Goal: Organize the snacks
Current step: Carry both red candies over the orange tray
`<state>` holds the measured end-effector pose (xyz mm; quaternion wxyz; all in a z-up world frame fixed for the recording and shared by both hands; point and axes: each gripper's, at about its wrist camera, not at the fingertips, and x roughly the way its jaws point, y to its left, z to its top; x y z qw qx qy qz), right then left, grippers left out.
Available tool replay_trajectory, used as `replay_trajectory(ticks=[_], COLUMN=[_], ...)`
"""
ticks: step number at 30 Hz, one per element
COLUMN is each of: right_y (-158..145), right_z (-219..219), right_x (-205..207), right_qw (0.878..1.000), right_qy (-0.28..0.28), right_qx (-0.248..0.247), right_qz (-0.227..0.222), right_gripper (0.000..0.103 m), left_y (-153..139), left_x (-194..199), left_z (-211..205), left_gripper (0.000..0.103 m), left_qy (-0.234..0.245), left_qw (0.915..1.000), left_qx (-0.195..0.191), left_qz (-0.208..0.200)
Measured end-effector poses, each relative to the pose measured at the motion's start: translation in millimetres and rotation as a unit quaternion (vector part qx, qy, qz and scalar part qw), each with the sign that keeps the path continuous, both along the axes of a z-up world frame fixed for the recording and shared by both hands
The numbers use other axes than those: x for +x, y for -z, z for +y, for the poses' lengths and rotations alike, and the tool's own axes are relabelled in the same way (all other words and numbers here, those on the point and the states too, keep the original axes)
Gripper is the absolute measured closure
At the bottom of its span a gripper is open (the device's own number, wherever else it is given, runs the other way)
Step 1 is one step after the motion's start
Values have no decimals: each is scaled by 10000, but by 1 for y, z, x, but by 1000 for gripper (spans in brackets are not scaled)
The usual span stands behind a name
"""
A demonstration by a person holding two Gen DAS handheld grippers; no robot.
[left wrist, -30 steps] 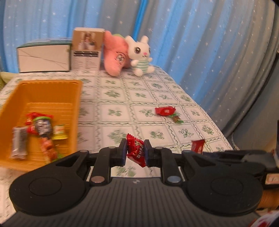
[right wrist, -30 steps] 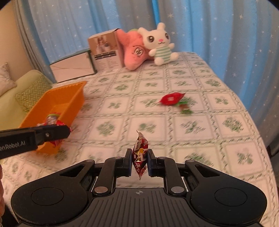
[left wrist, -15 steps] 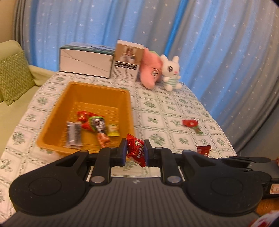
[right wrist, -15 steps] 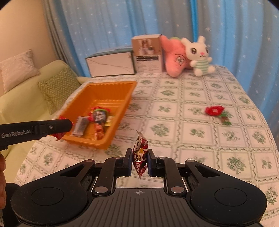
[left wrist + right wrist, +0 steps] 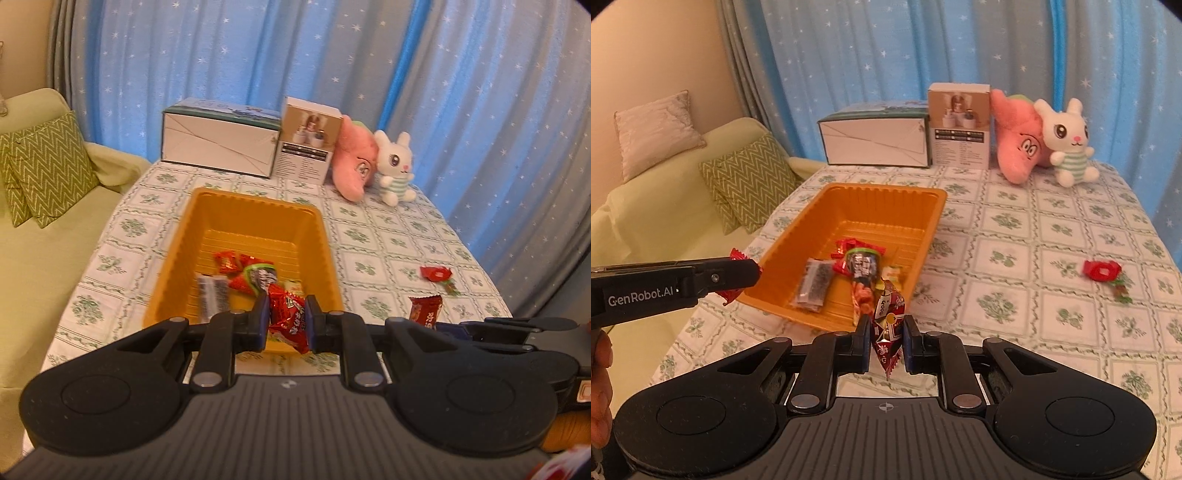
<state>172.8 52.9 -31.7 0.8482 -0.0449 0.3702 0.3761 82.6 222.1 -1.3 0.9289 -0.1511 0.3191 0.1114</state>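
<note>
My left gripper (image 5: 285, 322) is shut on a red snack packet (image 5: 290, 319), held above the near edge of the orange basket (image 5: 314, 236). My right gripper (image 5: 885, 341) is shut on a dark red snack packet (image 5: 886, 325), near the basket's (image 5: 934, 218) front right corner. The basket holds several snacks (image 5: 857, 269). In the right wrist view the left gripper (image 5: 753, 271) shows at the left with its red packet. The right gripper's packet (image 5: 424, 312) shows in the left wrist view. A red candy (image 5: 1102, 270) lies on the tablecloth at the right.
Two cardboard boxes (image 5: 875, 142), a pink plush (image 5: 1015, 147) and a white bunny plush (image 5: 1067, 142) stand at the table's far end. A green sofa with cushions (image 5: 750, 177) is to the left. Blue curtains hang behind.
Both grippers have pulled back and swung left toward the basket, each keeping its packet. The basket now lies straight ahead of the left gripper.
</note>
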Motion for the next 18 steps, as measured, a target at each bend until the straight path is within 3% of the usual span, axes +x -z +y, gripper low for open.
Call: replay_trajectory(ticks=[18], right_y=[15], right_z=[68], right_x=[47], right_qw=[9992], right_qy=[-340], right_qx=[-167], right_qz=[131], right_gripper=[86], left_y=[20], left_x=[48], left_z=[57], left_gripper=[86], left_qy=[74], left_qw=[9991], left_qx=[165], left_qz=[392])
